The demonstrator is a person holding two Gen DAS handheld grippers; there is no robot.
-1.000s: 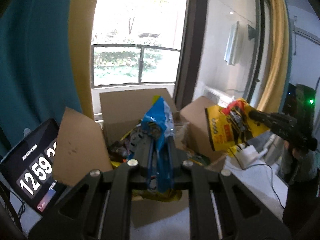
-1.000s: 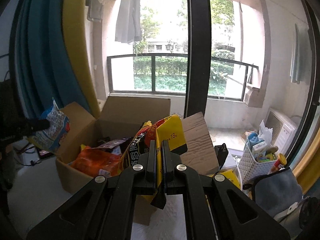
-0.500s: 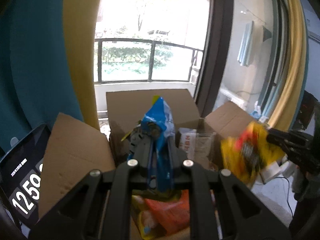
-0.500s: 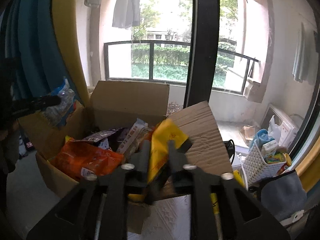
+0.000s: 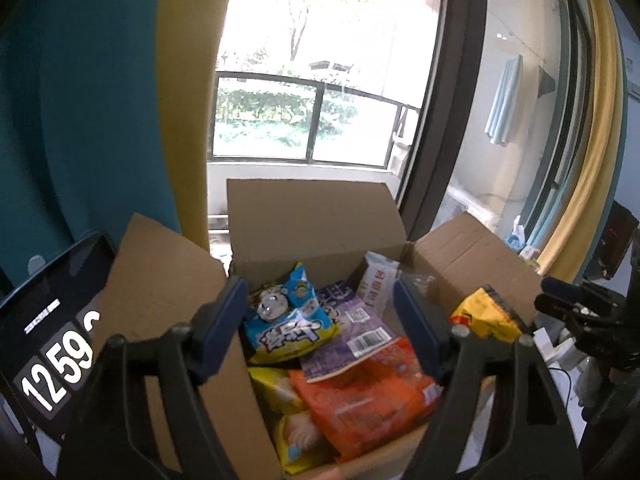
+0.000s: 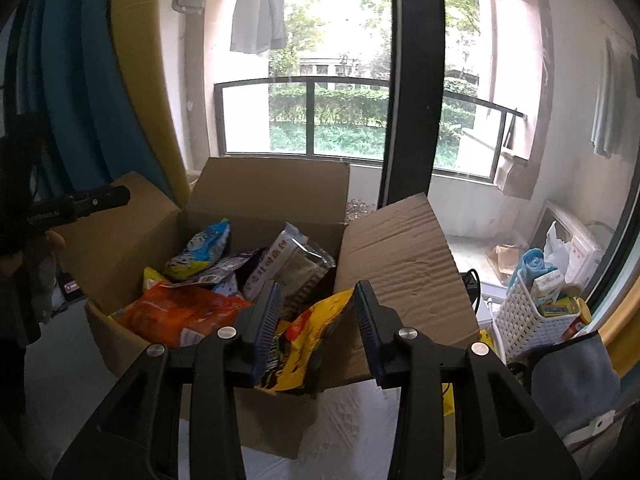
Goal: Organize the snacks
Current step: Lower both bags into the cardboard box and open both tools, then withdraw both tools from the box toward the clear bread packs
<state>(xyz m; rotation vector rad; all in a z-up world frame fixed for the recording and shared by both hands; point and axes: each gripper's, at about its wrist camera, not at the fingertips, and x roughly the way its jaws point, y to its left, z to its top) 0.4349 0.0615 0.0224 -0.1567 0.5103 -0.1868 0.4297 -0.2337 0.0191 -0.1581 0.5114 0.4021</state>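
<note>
An open cardboard box (image 5: pixel 308 220) (image 6: pixel 276 188) holds several snack bags. My left gripper (image 5: pixel 320 312) is open above it, and a blue snack bag (image 5: pixel 288 320) (image 6: pixel 200 248) lies loose on the pile below. My right gripper (image 6: pixel 316 300) is open over the box's right front corner. A yellow snack bag (image 6: pixel 308 344) (image 5: pixel 486 316) rests there between the jaws, untouched as far as I can see. An orange bag (image 5: pixel 368 396) (image 6: pixel 180 312) and a purple bag (image 5: pixel 352 332) lie in the box.
A tablet showing a clock (image 5: pixel 48 344) stands left of the box. A white basket with small items (image 6: pixel 532 304) and a blue-grey cloth (image 6: pixel 572 384) are to the right. The box flaps (image 6: pixel 400 248) stand open. A window is behind.
Both grippers moved over the box and opened. The blue bag dropped from my left gripper into the box. The yellow bag left my right gripper and rests at the box's corner.
</note>
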